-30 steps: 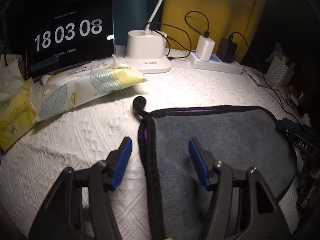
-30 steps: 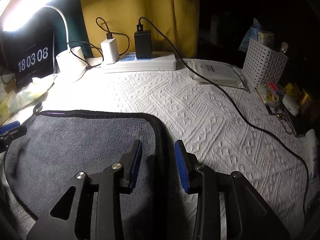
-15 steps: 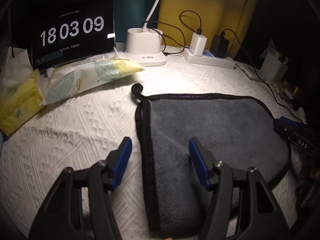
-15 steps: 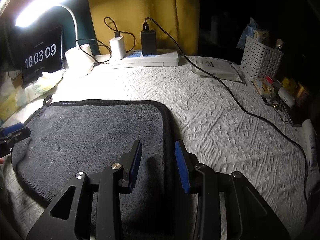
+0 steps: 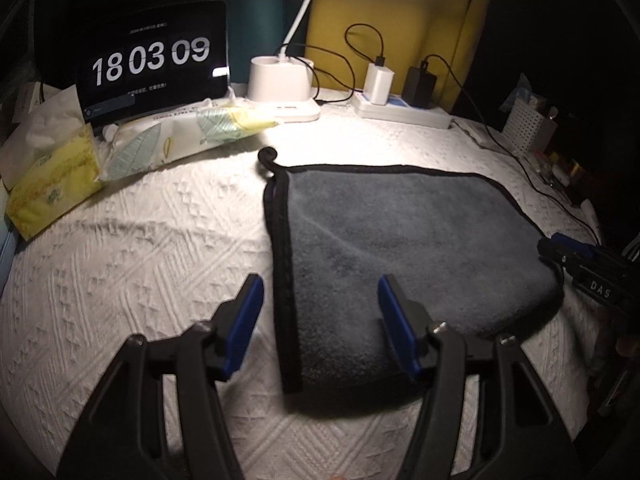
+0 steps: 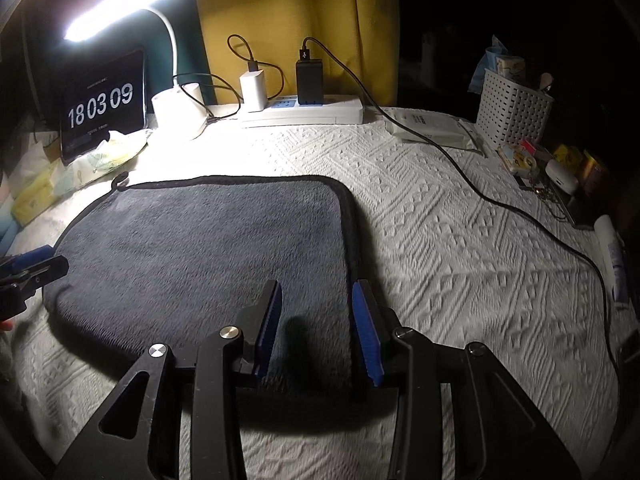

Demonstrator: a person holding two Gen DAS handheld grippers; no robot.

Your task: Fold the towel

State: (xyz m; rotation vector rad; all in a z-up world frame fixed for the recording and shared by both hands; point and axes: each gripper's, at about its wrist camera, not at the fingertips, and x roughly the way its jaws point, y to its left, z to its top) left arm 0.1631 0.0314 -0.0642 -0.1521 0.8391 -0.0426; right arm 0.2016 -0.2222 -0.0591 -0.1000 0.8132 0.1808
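A grey towel [image 5: 404, 248] with black trim lies folded flat on the white textured cloth [image 5: 140, 264]; it also shows in the right wrist view [image 6: 200, 252]. A black hanging loop [image 5: 266, 158] sticks out at its far left corner. My left gripper [image 5: 320, 320] is open and empty, above the towel's near left corner and straddling its left edge. My right gripper [image 6: 316, 324] is open and empty, above the towel's near right edge. The right gripper's tip [image 5: 568, 246] shows at the towel's right side in the left wrist view.
At the back stand a tablet clock [image 5: 154, 60], a white lamp base [image 5: 282, 86], a power strip with chargers [image 6: 300, 110]. Tissue packs [image 5: 52, 168] and a wipes pack [image 5: 184, 136] lie at left. A black cable [image 6: 500, 204] and white basket [image 6: 514, 110] are at right.
Both grippers have pulled back and up from the towel, so more of it is in view. Both stayed open. The towel has not moved.
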